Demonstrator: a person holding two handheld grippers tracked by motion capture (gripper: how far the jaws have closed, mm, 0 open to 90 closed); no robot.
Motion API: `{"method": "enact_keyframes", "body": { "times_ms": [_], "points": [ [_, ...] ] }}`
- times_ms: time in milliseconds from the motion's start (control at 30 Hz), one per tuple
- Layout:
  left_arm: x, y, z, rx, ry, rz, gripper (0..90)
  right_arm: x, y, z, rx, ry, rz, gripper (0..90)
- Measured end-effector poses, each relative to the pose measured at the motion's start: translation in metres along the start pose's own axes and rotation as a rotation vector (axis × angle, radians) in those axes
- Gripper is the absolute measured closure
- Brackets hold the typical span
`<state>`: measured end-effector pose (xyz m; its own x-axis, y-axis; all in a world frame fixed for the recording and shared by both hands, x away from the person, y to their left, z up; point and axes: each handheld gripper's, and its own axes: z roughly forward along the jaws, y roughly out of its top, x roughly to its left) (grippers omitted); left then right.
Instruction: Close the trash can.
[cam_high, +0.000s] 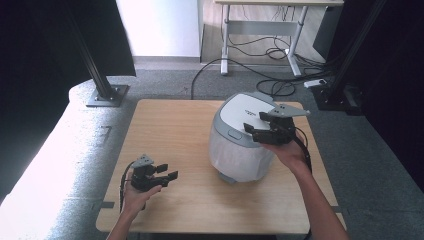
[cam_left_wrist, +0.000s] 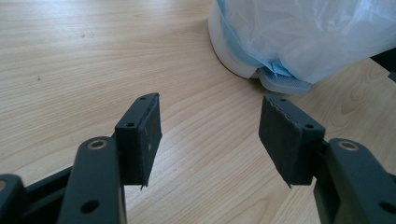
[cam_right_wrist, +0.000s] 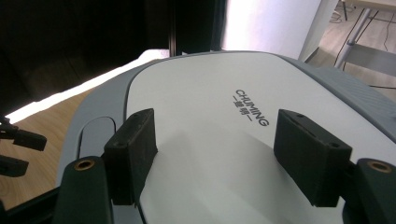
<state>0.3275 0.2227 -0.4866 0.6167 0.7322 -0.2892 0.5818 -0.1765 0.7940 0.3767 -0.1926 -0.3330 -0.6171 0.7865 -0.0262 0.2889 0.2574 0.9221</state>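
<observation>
Thing in hand: a white lidded bin (cam_high: 240, 135) lined with a thin plastic bag (cam_left_wrist: 322, 37) stands on the right half of the wooden surface (cam_high: 175, 130), its grey-rimmed lid (cam_right_wrist: 210, 121) shut, with printed lettering on top.

Right gripper (cam_high: 265, 131): it hovers over the near right part of the lid, fingers (cam_right_wrist: 130, 154) spread wide with nothing between them; in the right gripper view they look just above the white panel, and contact cannot be told.

Left gripper (cam_high: 162, 175): it rests low over the near left of the surface, well apart from the bin, fingers (cam_left_wrist: 140, 135) spread fairly wide and holding nothing; they point toward the bin's foot pedal (cam_left_wrist: 285, 84) and the bag's hem.

Step judged: the right hand seems to be lining up on the lid, to press or open it.

How to do it well: the lid is smooth and domed, so the fingers would best come down square on the panel or catch the front latch (cam_high: 234, 134), not the sloping rim, where they could slide off.

Steadying: the bin looks light, so a sideways push may shift it; the free left gripper could brace the base.

Risk: the loose bag hangs outside the body and could snag a finger that goes too low.
</observation>
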Motion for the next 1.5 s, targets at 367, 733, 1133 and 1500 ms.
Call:
{"method": "enact_keyframes", "body": {
  "times_ms": [367,733,1133,1500],
  "points": [
    [0.001,0.0,-0.001,-0.009,0.001,-0.013,39.3,-0.014,-0.02,-0.041,-0.074,-0.046,0.011,28.4],
    [0.004,-0.002,-0.002,-0.008,0.01,-0.019,39.0,-0.027,-0.059,-0.074,-0.104,-0.097,0.029,28.3],
    [0.007,-0.003,-0.003,-0.008,0.021,-0.028,38.5,-0.034,-0.123,-0.081,-0.064,-0.129,0.072,28.2],
    [0.009,-0.005,-0.003,-0.007,0.029,-0.03,38.2,-0.04,-0.16,-0.071,-0.011,-0.142,0.112,27.8]
  ]
}}
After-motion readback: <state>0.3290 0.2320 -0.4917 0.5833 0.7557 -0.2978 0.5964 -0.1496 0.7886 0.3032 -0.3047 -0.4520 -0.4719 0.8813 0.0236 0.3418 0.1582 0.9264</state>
